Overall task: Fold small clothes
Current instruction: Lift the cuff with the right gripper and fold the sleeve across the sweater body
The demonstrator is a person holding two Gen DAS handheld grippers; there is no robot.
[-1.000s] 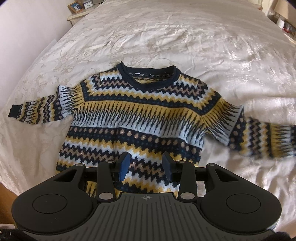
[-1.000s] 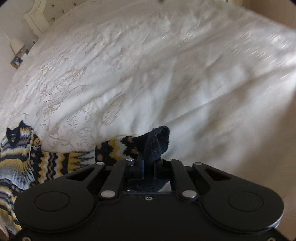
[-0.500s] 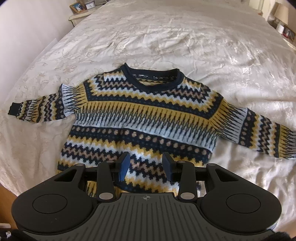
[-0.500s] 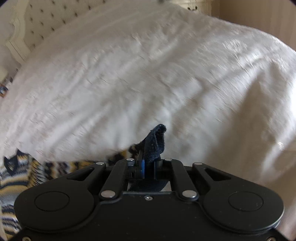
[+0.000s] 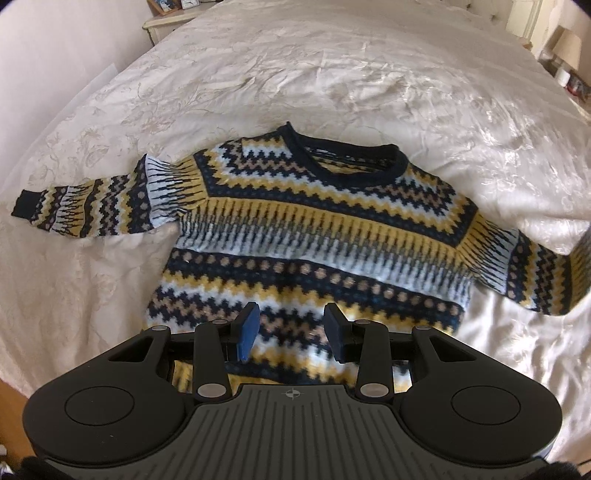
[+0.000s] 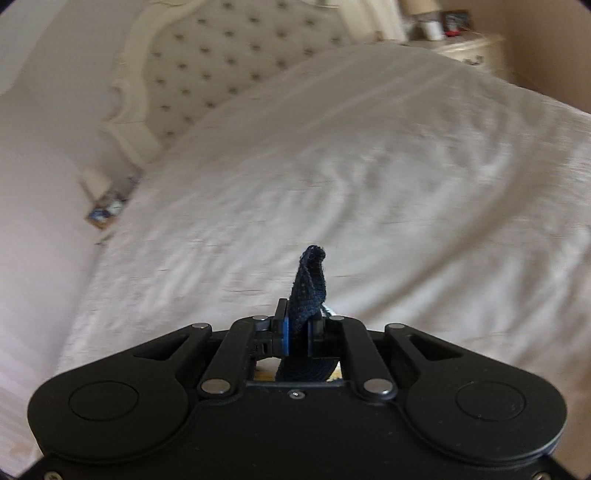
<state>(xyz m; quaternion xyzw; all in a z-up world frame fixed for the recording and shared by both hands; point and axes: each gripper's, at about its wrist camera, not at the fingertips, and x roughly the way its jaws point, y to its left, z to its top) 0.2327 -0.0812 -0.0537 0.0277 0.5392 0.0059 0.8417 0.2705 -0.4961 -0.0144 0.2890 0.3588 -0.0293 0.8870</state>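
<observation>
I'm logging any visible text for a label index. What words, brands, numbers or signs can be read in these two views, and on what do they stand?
No readable text in either view.
Small compass-like cross mark on the black left claw housing: a symbol, no letters.
Neck label inside the navy, yellow and white patterned knit sweater: none legible.
Framed items on the cream bedside table: too small to read.
Right view: blurred.

I'm seeing a sweater (image 5: 317, 236) showing navy, yellow, white and tan zigzag bands, navy cuff (image 6: 308, 284), lying on a cream floral-embossed bedspread (image 5: 332, 81).
</observation>
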